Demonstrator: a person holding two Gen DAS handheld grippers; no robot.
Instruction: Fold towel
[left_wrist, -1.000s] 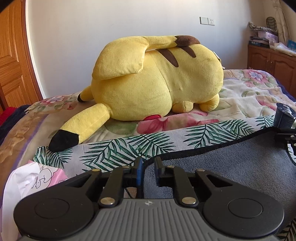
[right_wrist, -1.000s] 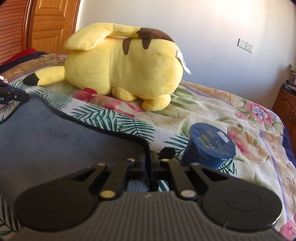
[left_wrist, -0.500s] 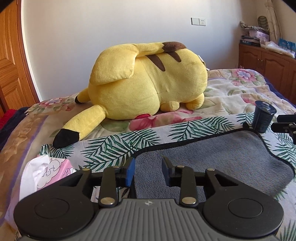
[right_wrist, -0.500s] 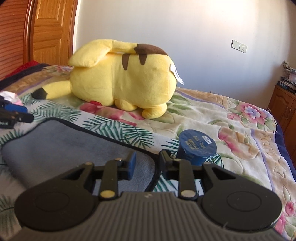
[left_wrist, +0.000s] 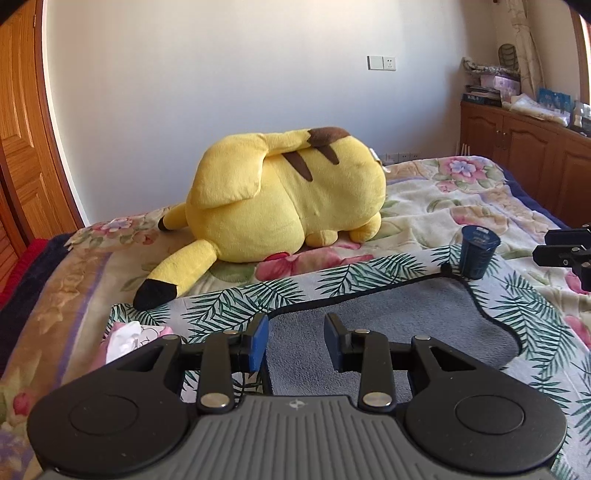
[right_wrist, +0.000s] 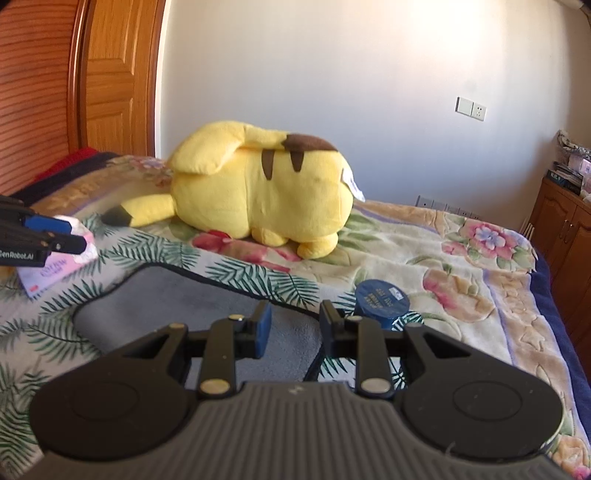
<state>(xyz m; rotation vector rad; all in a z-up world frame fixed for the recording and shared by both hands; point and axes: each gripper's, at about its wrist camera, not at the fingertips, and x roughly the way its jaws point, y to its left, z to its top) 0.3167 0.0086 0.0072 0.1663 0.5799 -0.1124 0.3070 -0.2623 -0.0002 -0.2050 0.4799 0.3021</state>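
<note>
Sunlit and cluttered, the bed (left_wrist: 461, 206) carried a floral blanket, a big yellow Pikachu plush (left_wrist: 288, 195) and a palm-print cloth. On that cloth lay the grey towel (left_wrist: 388, 325), one layer apparently doubled over. The left gripper (left_wrist: 295, 343) and right gripper (right_wrist: 293, 328) both hung above it with jaws parted, holding nothing. Risk: the fold's wavy edge could slump out of line, and a sweep by the right gripper could tip the dark blue cup (right_wrist: 382, 304) just beside the towel's corner. Only the right view showed the pink tissue pack (right_wrist: 59, 266) clearly; only the left showed the wooden cabinet (left_wrist: 524, 155).
</note>
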